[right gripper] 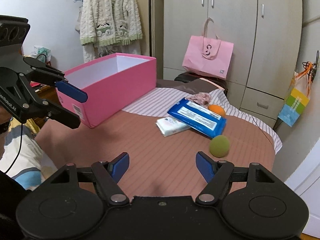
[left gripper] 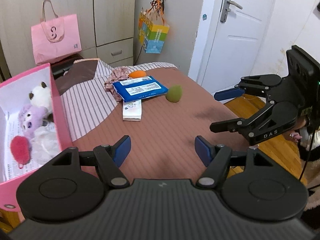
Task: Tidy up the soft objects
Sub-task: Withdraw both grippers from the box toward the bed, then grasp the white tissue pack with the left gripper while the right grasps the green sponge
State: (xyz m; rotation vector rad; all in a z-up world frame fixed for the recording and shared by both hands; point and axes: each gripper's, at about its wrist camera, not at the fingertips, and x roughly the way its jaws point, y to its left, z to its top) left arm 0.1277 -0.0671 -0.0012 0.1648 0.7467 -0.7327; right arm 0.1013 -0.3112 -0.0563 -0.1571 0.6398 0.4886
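On the brown striped bed cover lie a blue wipes pack [left gripper: 140,88] [right gripper: 198,116], a white tissue pack [left gripper: 132,111] [right gripper: 170,126] partly under it, a green sponge ball [left gripper: 174,93] [right gripper: 219,146], an orange sponge [left gripper: 137,73] [right gripper: 217,109] and a floral cloth [left gripper: 118,78] [right gripper: 201,97]. The pink box [left gripper: 58,108] [right gripper: 112,92] at the left holds a white plush [left gripper: 40,96], a purple plush [left gripper: 32,118] and a red fuzzy piece [left gripper: 20,148]. My left gripper [left gripper: 162,150] [right gripper: 80,110] hovers open over bare cover beside the box. My right gripper [right gripper: 162,166] [left gripper: 216,112] is open and empty, short of the green ball.
A pink paper bag [left gripper: 56,40] [right gripper: 208,58] stands behind the bed by the wardrobe. A colourful gift bag [left gripper: 153,36] hangs on the wall. The white door [left gripper: 236,30] and wooden floor lie past the bed's right edge. A fluffy coat [right gripper: 110,20] hangs behind the box.
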